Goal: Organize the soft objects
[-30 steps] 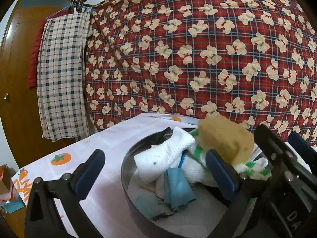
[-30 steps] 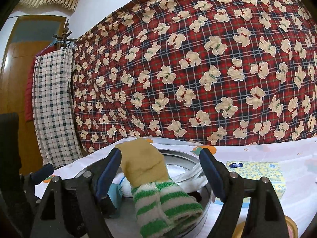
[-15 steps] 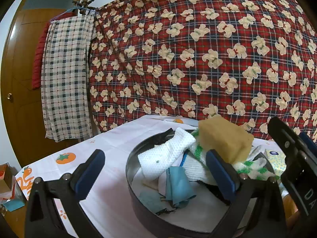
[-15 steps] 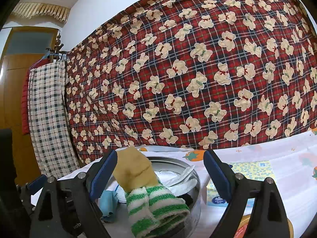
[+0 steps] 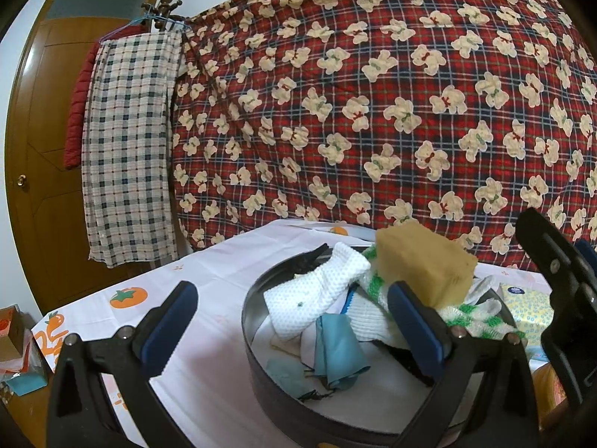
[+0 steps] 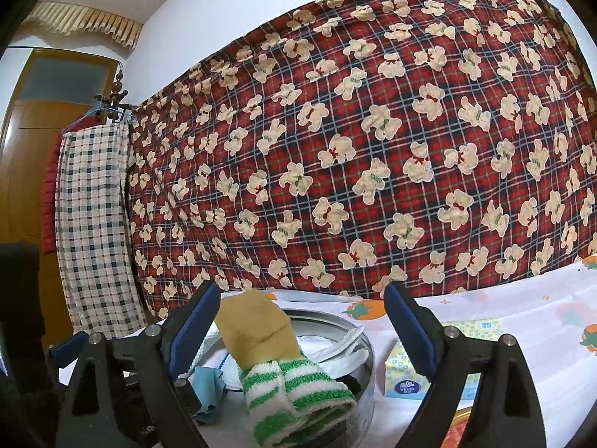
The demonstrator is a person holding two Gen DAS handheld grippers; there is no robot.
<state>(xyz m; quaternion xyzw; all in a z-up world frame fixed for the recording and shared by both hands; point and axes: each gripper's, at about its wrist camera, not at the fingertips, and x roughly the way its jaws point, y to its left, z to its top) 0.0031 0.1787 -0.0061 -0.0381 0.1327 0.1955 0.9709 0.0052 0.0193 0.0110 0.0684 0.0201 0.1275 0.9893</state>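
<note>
Left tool (image 5: 293, 324): yours is spread wide and holds nothing; its right finger sits over the near rim of the round metal tin (image 5: 250, 308), its left finger over the tabletop to the tin's left.
Right tool (image 6: 302, 324): also spread wide with nothing between the pads; it hangs just at the tin's (image 6: 367, 351) near edge, and the sponge rises close by its left finger.
Metal tin: it stands on the tabletop (image 5: 209, 272), which wears a white cloth printed with orange fruit.
Tan sponge (image 5: 423, 261): it lies on top of the heap in the tin, resting on the green-and-white striped cloth (image 6: 294, 392), which droops over the tin's rim.
White mesh cloth (image 5: 317, 291): in the tin, left of the sponge.
Blue cloth (image 5: 337, 347): in the tin, nearer you than the mesh cloth.
Tissue pack (image 6: 433, 358): yellow and blue, on the tabletop just right of the tin.
Bear-print plaid blanket (image 5: 373, 104): red, hanging behind the tin.
Checked cloth (image 5: 130, 142): on a hanger, far left of the tin, before a wooden door (image 5: 41, 149).
</note>
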